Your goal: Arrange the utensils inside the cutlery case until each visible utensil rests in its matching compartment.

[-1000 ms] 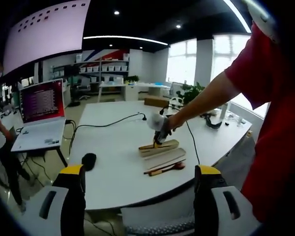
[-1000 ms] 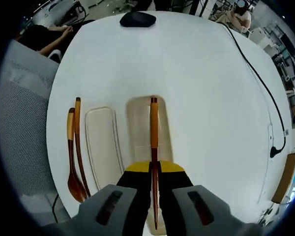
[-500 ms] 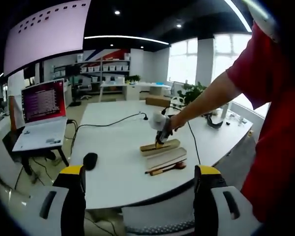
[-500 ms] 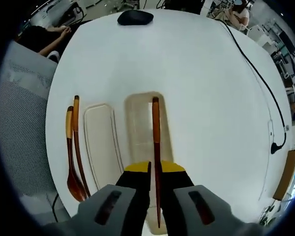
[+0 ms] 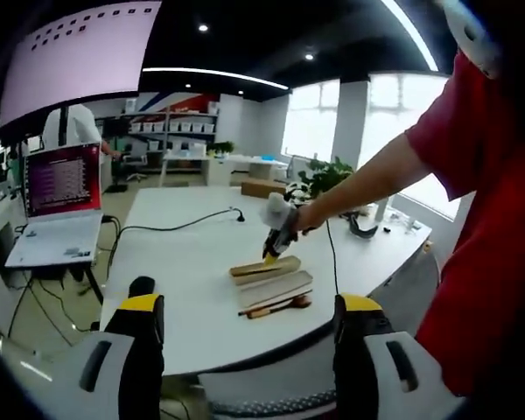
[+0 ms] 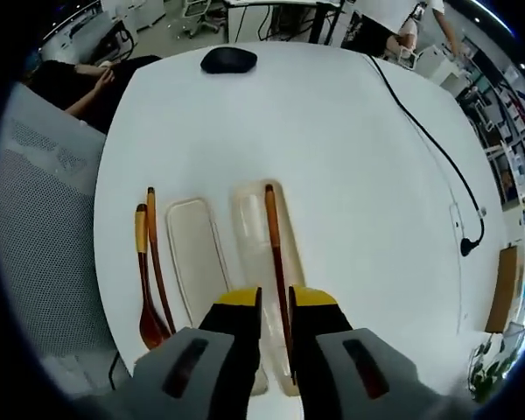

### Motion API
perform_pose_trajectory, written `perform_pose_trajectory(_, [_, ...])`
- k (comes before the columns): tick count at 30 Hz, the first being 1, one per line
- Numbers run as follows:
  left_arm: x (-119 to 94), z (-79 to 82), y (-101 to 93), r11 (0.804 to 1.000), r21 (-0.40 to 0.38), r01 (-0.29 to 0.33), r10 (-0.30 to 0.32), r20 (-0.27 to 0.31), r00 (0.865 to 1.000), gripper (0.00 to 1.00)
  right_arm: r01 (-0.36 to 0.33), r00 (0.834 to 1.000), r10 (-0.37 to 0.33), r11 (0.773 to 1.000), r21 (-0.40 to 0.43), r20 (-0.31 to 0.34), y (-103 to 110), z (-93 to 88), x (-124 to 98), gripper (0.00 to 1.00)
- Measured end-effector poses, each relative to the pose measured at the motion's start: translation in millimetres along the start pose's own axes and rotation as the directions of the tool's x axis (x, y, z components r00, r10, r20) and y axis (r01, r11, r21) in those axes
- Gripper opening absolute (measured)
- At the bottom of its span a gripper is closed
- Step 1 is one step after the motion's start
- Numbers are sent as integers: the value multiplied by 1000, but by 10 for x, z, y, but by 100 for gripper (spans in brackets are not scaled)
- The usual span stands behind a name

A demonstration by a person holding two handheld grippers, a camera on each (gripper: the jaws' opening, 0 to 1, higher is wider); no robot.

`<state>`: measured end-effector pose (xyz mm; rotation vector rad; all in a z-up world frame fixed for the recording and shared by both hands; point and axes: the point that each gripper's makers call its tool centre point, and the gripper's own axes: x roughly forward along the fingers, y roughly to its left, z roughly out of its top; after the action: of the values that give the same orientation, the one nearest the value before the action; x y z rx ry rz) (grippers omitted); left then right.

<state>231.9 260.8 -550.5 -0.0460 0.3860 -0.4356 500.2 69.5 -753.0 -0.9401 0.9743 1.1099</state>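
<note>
A cream cutlery case base lies on the white table, with its lid beside it to the left. A long brown wooden stick rests inside the base, its near end running between the jaws of my right gripper, which stands slightly open above it. Left of the lid lie a wooden spoon and a second stick. In the left gripper view my left gripper is open and empty, well back from the case, where a hand holds the right gripper.
A black mouse sits at the table's far end, and a black cable crosses the right side. A grey mesh chair stands by the left edge. A laptop rests on a side stand. A person's red sleeve is close on the right.
My right gripper's jaws have parted and let go of the wooden stick, which now lies in the case base. The right gripper has drawn back and up.
</note>
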Motion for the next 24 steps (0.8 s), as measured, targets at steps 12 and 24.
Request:
perform_pose_trajectory(12, [136,62,164,994,-72,83,-81,38,996,99,47,995,-45,999,-20,84,86,66,-457,16])
perform_pose_trajectory(24, [291,60,62,991,10,137,-137,-5,991,98,81,987,-81,997,3,143,237,-82,-821,16])
